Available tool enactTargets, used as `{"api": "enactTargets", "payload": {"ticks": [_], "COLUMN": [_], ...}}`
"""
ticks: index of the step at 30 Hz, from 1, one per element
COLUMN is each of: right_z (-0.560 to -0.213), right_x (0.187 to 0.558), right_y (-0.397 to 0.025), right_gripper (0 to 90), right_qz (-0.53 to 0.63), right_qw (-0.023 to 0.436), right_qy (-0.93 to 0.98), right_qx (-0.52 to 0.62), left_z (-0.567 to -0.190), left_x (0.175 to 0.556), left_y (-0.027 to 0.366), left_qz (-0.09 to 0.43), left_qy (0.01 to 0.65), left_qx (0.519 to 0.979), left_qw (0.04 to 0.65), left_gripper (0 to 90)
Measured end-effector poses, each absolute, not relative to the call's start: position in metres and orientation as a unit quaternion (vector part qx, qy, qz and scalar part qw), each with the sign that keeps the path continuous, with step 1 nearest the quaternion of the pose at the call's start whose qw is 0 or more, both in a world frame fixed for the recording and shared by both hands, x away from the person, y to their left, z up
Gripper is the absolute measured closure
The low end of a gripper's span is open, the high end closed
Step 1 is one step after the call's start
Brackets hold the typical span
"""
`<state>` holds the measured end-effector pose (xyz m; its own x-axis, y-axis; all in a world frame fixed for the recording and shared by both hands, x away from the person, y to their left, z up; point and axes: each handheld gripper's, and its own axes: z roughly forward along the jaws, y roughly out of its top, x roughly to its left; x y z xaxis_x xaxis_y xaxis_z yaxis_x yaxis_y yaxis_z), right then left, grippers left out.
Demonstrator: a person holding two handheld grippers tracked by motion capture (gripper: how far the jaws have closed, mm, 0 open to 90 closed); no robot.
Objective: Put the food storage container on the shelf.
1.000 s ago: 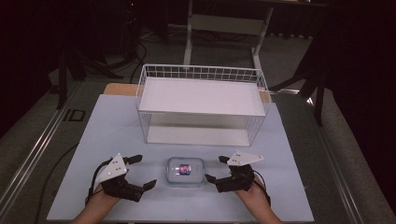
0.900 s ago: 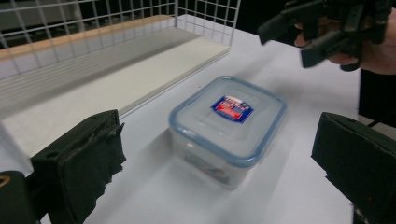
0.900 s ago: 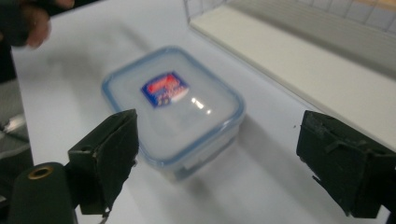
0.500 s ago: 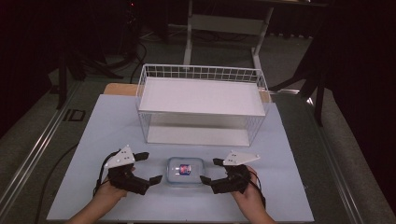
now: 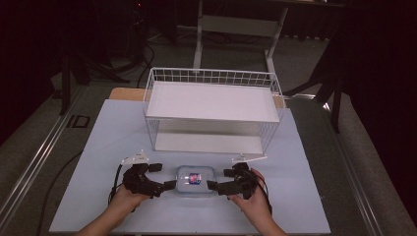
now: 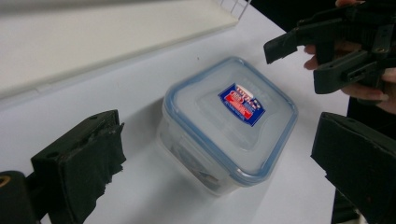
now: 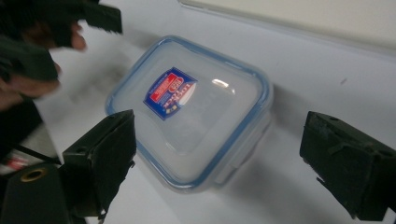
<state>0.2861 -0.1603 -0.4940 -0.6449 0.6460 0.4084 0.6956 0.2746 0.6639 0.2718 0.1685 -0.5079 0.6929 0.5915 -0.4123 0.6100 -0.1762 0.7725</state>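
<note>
A clear plastic food box with a blue-rimmed lid and a red and blue label sits on the white tabletop near the front edge. My left gripper is open just to its left, and my right gripper is open just to its right, both aimed at the box. In the left gripper view the box lies ahead between the wide-apart jaws of the left gripper, with the right gripper beyond it. In the right gripper view the box sits between the spread jaws of the right gripper. Neither gripper touches the box.
A white wire basket rack with two shelves stands behind the box at mid-table. The white tabletop reaches to both sides. Beyond the table are dark floor, cables and a desk frame.
Both grippers have moved inward and slightly forward, closing in on the box from either side. The box has not moved.
</note>
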Motion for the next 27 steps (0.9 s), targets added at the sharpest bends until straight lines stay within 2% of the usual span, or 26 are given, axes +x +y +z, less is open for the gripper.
{"api": "enactTargets", "payload": {"ticks": [7, 10, 12, 15, 21, 25, 27], "right_z": [-0.51, -0.514, -0.516, -0.518, -0.522, -0.525, -0.525], "right_x": [0.295, 0.297, 0.299, 0.301, 0.297, 0.299, 0.299], "right_y": [-0.156, -0.155, -0.156, -0.156, -0.151, -0.149, -0.149], "right_gripper": [14.7, 18.4, 20.0, 23.3, 27.9, 30.8, 31.1], "right_qz": [-0.416, -0.414, -0.416, -0.414, -0.401, -0.398, -0.398], "right_qw": [0.087, 0.106, 0.119, 0.133, 0.155, 0.167, 0.171], "right_qy": [-0.776, -0.763, -0.754, -0.743, -0.73, -0.718, -0.717], "right_qx": [-0.466, -0.485, -0.494, -0.509, -0.532, -0.545, -0.546], "left_z": [-0.521, -0.526, -0.528, -0.532, -0.537, -0.54, -0.543], "left_x": [0.278, 0.282, 0.285, 0.289, 0.293, 0.293, 0.292], "left_y": [0.158, 0.16, 0.161, 0.162, 0.163, 0.161, 0.159], "left_qz": [-0.073, -0.106, -0.115, -0.147, -0.155, -0.16, -0.173], "left_qy": [0.417, 0.448, 0.463, 0.476, 0.497, 0.506, 0.501], "left_qx": [0.767, 0.74, 0.732, 0.72, 0.713, 0.708, 0.703], "left_qw": [0.482, 0.49, 0.488, 0.482, 0.469, 0.466, 0.475], "left_gripper": [3.2, 7.7, 15.6, 16.3, 22.7, 32.4, 34.1]}}
